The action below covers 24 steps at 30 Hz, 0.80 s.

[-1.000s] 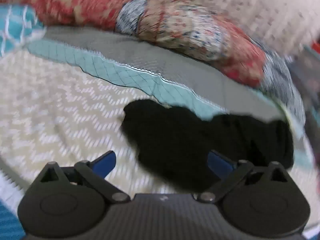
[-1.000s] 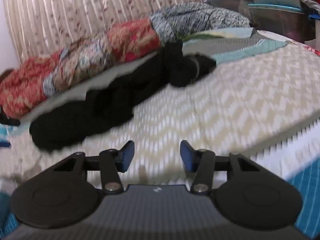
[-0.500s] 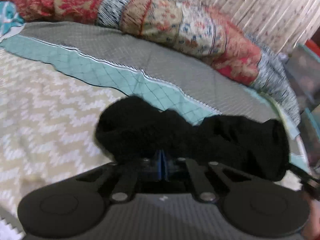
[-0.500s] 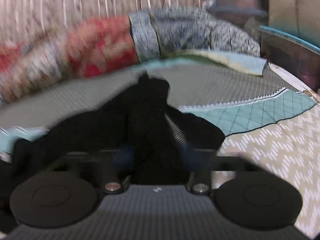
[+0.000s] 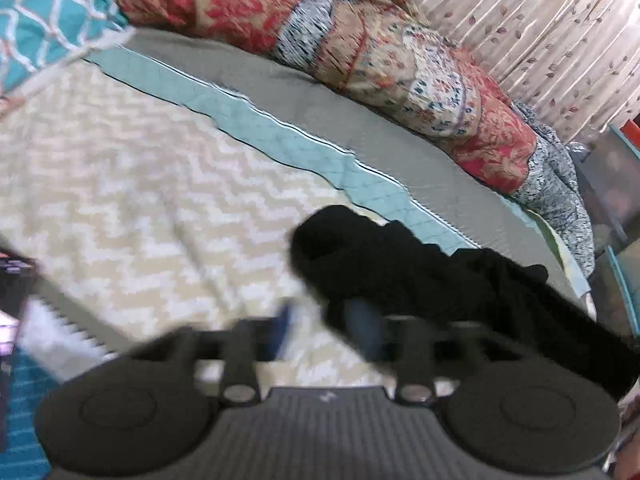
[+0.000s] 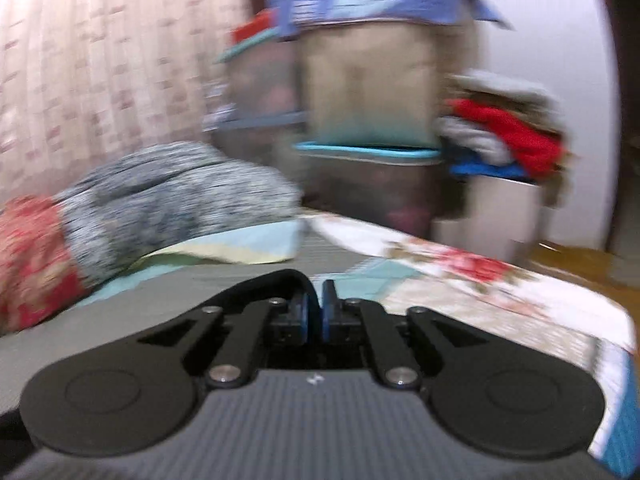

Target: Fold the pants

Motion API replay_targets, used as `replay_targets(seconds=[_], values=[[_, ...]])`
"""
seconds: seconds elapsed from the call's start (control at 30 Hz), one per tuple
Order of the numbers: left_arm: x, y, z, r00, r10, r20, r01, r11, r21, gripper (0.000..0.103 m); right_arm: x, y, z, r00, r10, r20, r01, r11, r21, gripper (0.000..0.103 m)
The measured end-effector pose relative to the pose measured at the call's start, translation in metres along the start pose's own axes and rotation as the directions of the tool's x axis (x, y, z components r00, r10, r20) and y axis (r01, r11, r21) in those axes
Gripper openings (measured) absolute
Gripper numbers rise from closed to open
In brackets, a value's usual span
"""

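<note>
Now the black pants [image 5: 440,280] lie bunched on the bed [image 5: 140,200], their long axis running from mid-bed toward the right edge, just ahead and right of the left tongs [image 5: 324,332], whose jaws are opening with only the cloth's edge over the right pad. The right tongs [image 6: 315,312] are opening from a narrow gap holding nothing visible, aimed at stacked bins [image 6: 360,100]. I judge the left hand nearer, with chevron cover clear to its left.
</note>
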<state>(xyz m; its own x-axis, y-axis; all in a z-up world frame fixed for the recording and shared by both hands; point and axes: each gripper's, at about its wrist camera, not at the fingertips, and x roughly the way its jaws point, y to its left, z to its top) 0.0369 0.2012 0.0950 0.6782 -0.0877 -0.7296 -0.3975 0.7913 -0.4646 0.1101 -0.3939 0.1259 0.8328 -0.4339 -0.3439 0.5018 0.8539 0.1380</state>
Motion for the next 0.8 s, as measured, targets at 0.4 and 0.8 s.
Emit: replay_targets(seconds=[0.4, 0.8], values=[[0.094, -0.041, -0.015, 0.998, 0.019, -0.063, -0.016, 0.999, 0.040, 0.018, -0.090, 0.142, -0.093, 0.684, 0.630, -0.368, -0.718, 0.671, -0.186, 0.065], [0.029, -0.041, -0.056, 1.000, 0.004, 0.012, -0.006, 0.984, 0.180, 0.016, -0.016, 0.274, -0.114, 0.619, 0.503, -0.603, -0.777, 0.506, -0.375, 0.005]])
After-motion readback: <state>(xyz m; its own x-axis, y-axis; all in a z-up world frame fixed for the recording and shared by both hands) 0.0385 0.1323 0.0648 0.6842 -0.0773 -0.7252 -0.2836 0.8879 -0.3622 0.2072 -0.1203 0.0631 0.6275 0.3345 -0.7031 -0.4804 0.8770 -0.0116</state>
